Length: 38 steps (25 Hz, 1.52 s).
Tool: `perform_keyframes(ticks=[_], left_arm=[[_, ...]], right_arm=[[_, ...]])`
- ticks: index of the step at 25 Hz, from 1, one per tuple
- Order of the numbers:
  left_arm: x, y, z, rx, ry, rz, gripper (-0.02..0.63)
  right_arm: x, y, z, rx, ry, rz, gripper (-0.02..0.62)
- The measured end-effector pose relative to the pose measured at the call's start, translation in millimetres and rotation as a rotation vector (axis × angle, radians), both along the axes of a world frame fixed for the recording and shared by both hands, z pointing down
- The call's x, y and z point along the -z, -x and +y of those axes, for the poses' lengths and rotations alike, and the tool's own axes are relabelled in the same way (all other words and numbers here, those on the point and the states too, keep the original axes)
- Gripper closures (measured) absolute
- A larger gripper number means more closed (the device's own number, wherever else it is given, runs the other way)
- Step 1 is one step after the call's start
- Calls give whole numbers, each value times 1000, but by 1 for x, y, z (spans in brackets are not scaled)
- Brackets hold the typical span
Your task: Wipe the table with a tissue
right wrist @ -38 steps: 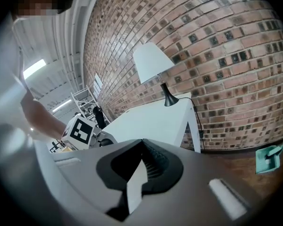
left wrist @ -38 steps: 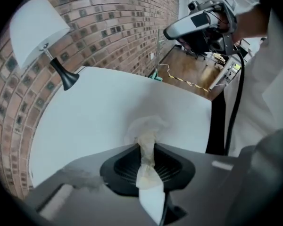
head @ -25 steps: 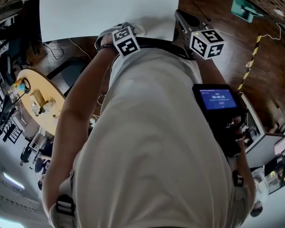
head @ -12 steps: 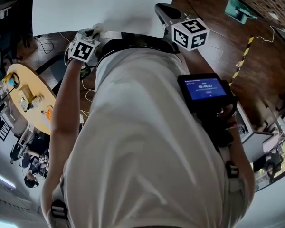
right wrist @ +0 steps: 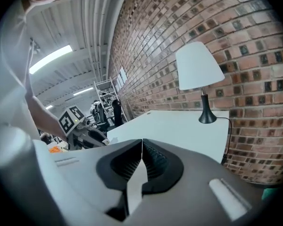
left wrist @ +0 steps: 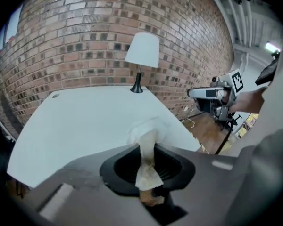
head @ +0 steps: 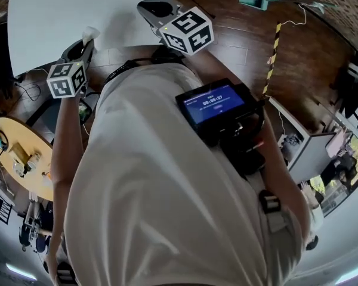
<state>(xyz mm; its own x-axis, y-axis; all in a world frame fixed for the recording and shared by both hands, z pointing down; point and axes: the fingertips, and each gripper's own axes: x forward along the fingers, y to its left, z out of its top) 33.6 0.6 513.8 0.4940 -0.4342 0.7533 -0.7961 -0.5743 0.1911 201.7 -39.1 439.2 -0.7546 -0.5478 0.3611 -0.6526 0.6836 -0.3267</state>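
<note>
In the left gripper view my left gripper (left wrist: 148, 142) is shut on a crumpled white tissue (left wrist: 145, 134) that sticks out past the jaws, held above the near edge of the white table (left wrist: 80, 121). The head view shows that left gripper (head: 85, 43) at the table's (head: 65, 11) near edge, the tissue (head: 90, 33) at its tip. My right gripper (right wrist: 141, 141) is shut with nothing between its jaws. It hovers by the table's near right corner, as the right gripper (head: 155, 8) in the head view shows. My torso hides most of the scene below.
A lamp (left wrist: 142, 55) with a white shade stands at the table's far edge against a brick wall (left wrist: 99, 36). A round wooden table (head: 18, 154) with small items is at the left. Wooden floor with yellow-black tape (head: 273, 52) lies to the right.
My left gripper has lifted off the table's near edge with the tissue, moved left and rolled. The right gripper has also shifted left along the table's edge.
</note>
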Motion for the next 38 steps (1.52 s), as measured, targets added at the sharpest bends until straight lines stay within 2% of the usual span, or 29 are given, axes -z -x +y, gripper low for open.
perform_keyframes(ticks=[7,12,15,20,25,31,38], left_arm=[[62,12,-13,76,-227,221,528],[93,18,-4,136,-325,318,528],[88,14,16,145,-335,366,528],[80,64,44,142,-379,433,528],[84,82,57,133,-398,470,528],[84,105,68,134,-413,483,528],[74,133,82,163,-398,494,528]], right_arm=[[52,44,16,30,-102,-36,586],[77,60,31,56,-143,-68,586],[67,60,55,48,-135,-65,586],[45,113,82,46,-150,-37,586],[46,138,96,48,-143,-33,587],[50,156,109,40,-120,-98,588],[38,173,123,27,-94,-85,588]])
